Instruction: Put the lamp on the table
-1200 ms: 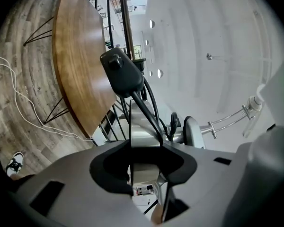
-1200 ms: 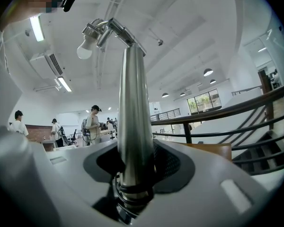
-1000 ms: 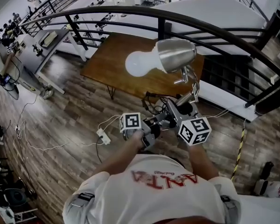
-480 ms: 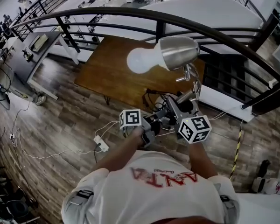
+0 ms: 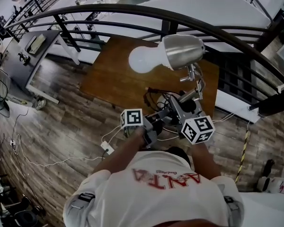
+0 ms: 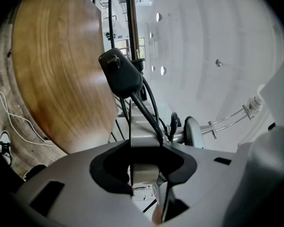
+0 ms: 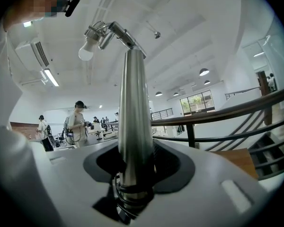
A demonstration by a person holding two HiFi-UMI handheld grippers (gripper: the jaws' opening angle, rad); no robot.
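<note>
The left gripper (image 5: 154, 125) has its fingers pinched on the corded lower end of the lamp (image 5: 181, 51), and the right gripper (image 5: 183, 109) has its fingers clamped on the tapered stem. The lamp is in the air, not yet set down. The wooden counter (image 5: 111, 82) lies bare ahead, with the railing (image 5: 132, 11) close behind its far edge.

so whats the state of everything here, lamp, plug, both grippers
lamp: held up in the air, not yet on the table
bulb: fitted in the shade; lit or not, cannot tell
plug: loose in the air, in no socket
left gripper: shut on the lamp's flat lower part
right gripper: shut on the lamp's metal stem
</note>
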